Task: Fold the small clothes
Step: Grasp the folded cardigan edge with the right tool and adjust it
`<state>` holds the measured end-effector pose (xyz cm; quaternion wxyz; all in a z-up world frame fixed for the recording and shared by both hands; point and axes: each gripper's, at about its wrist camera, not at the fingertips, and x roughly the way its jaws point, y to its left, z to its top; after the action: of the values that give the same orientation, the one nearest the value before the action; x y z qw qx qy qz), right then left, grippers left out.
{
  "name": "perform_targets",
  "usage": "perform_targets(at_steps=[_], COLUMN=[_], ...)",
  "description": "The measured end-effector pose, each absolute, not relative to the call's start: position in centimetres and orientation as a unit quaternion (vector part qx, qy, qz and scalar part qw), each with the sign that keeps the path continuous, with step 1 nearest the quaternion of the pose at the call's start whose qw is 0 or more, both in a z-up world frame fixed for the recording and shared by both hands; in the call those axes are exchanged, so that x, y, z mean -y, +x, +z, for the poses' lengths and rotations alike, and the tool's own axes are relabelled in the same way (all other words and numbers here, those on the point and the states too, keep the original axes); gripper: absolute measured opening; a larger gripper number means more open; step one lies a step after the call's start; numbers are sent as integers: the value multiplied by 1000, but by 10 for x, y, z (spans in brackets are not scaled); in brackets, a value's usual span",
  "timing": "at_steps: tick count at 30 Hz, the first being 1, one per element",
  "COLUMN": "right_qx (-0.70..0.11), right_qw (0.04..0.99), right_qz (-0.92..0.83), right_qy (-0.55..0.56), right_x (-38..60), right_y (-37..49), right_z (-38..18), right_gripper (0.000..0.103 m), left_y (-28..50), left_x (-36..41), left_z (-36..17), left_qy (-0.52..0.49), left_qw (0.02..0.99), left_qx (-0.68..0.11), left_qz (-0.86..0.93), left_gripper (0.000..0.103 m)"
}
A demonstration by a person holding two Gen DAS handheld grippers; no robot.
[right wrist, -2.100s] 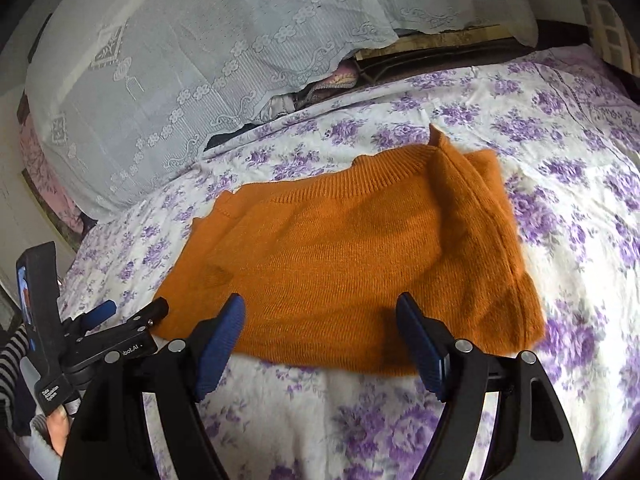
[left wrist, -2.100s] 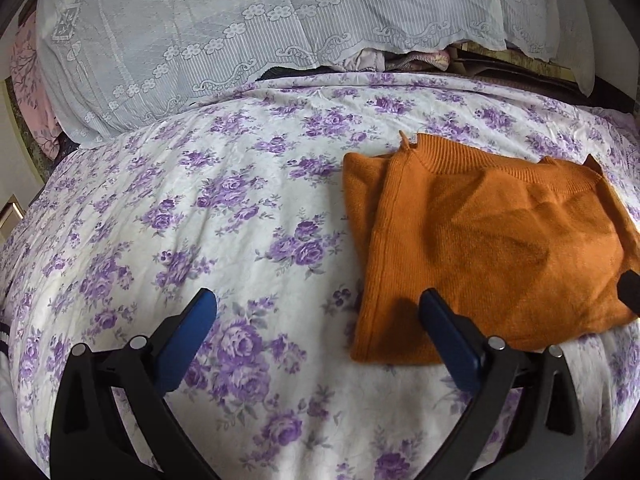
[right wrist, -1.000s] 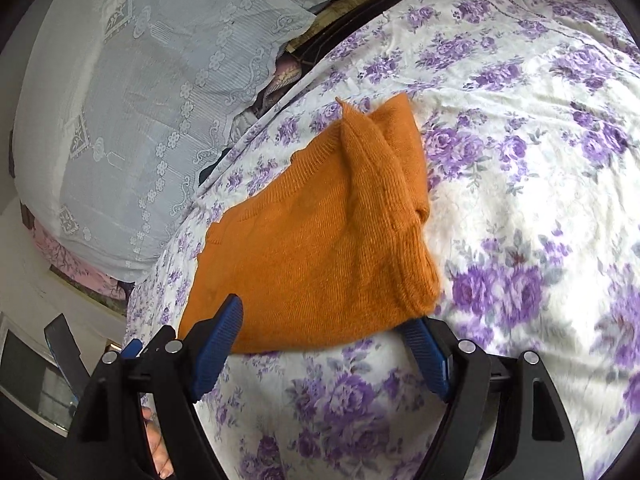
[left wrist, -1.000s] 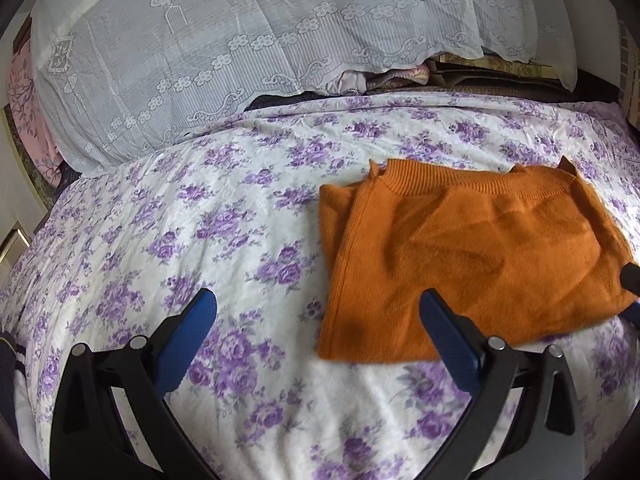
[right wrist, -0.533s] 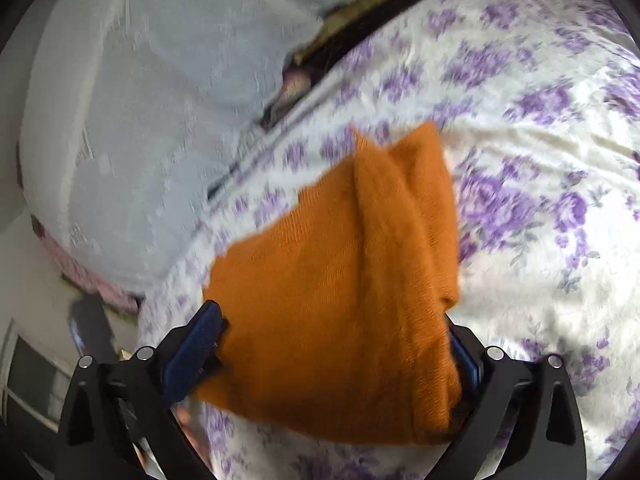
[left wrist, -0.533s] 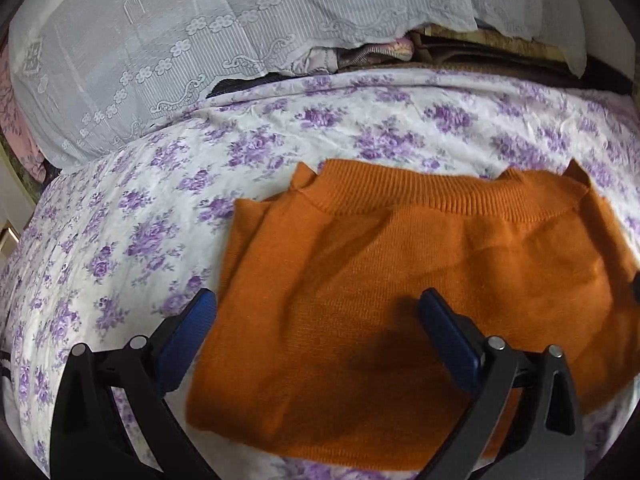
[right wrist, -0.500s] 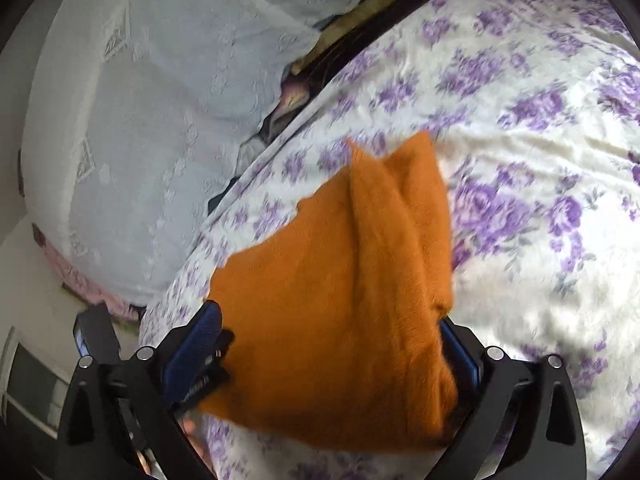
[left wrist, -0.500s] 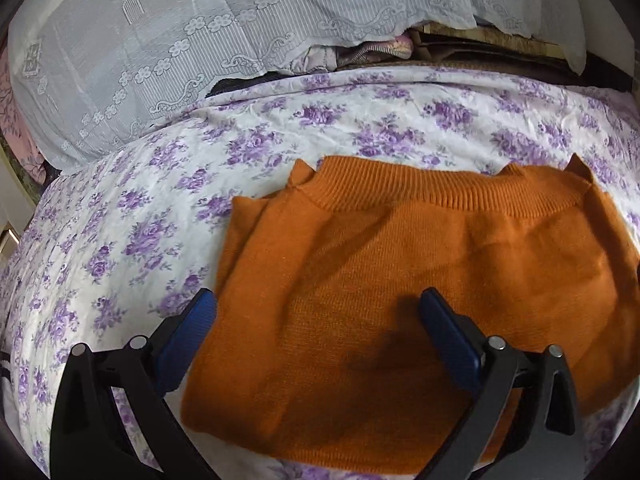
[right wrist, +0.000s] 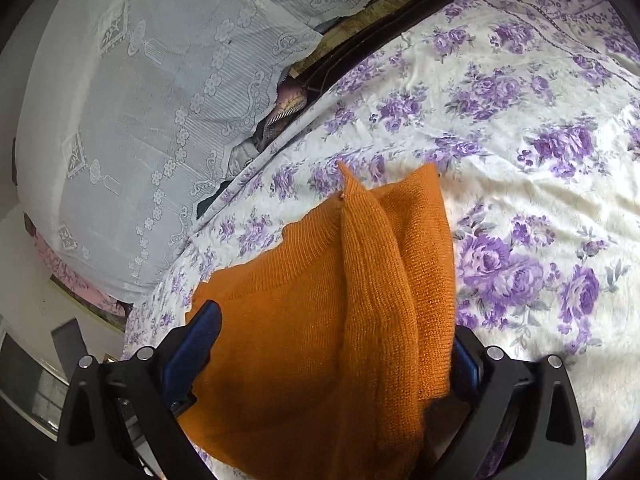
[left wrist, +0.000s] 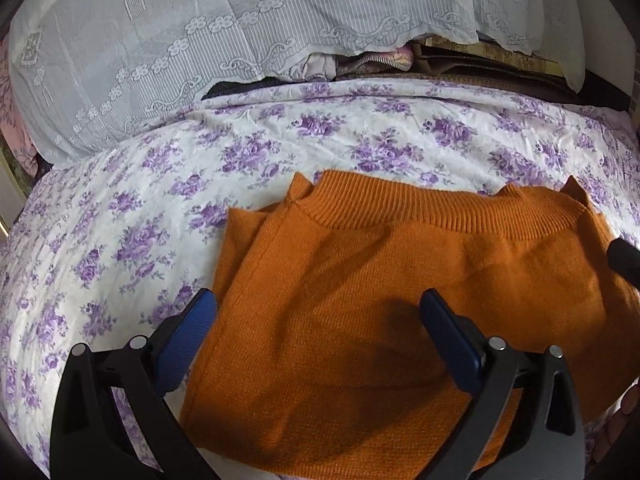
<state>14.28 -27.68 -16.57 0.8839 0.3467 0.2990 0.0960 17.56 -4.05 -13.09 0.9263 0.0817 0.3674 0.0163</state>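
An orange knit sweater (left wrist: 400, 300) lies folded on the purple-flowered bedsheet (left wrist: 120, 240), its ribbed collar toward the far side. My left gripper (left wrist: 316, 300) hovers open over the sweater's near left part, its left finger at the sweater's left edge. In the right wrist view the sweater (right wrist: 320, 320) has its right edge bunched into a raised fold. My right gripper (right wrist: 334, 324) stands wide open around that edge, the fabric lying between the jaws and covering part of the right pad. One right finger (left wrist: 624, 256) shows at the left view's right border.
A white lace cover (left wrist: 240, 40) drapes a tall pile along the bed's far side, with bundled clothes (left wrist: 360, 62) peeking out beneath it. Bare sheet (right wrist: 540, 140) stretches right of the sweater. Dark furniture (right wrist: 32, 392) stands beyond the bed's left edge.
My left gripper moved right from bare sheet to over the sweater. The right gripper's jaws widened and pushed in around the sweater's right edge, bunching it.
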Motion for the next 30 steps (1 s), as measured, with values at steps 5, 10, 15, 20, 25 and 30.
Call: perform_targets(at_steps=[5,10,15,20,25,30], right_qx=[-301,-302,-295,-293,-279,-291], right_qw=[885,884,882,881,876,875], right_qz=[96,95,89,86,70,57], right_qy=[342,343,357,362,388,383], right_x=[277,277,280,282,296,303], right_y=[142,143,141,139,135,140], right_z=[-165,-165,-166,-166,-164,-167], right_gripper=[99,98,94,92,88,83], left_y=[179,186,193,187,185,223], left_x=[50,57,51,54,46,46], left_z=[-124,-135,-146,-142,-117,-150], left_qy=[89,96,76,86,67,60], left_qw=[928,923,917,922,938,908], left_qx=[-360,-373,-391,-377,-339,-414], left_qz=[15,16,2,7,12,18], left_gripper=[99,99,99,99,99,99])
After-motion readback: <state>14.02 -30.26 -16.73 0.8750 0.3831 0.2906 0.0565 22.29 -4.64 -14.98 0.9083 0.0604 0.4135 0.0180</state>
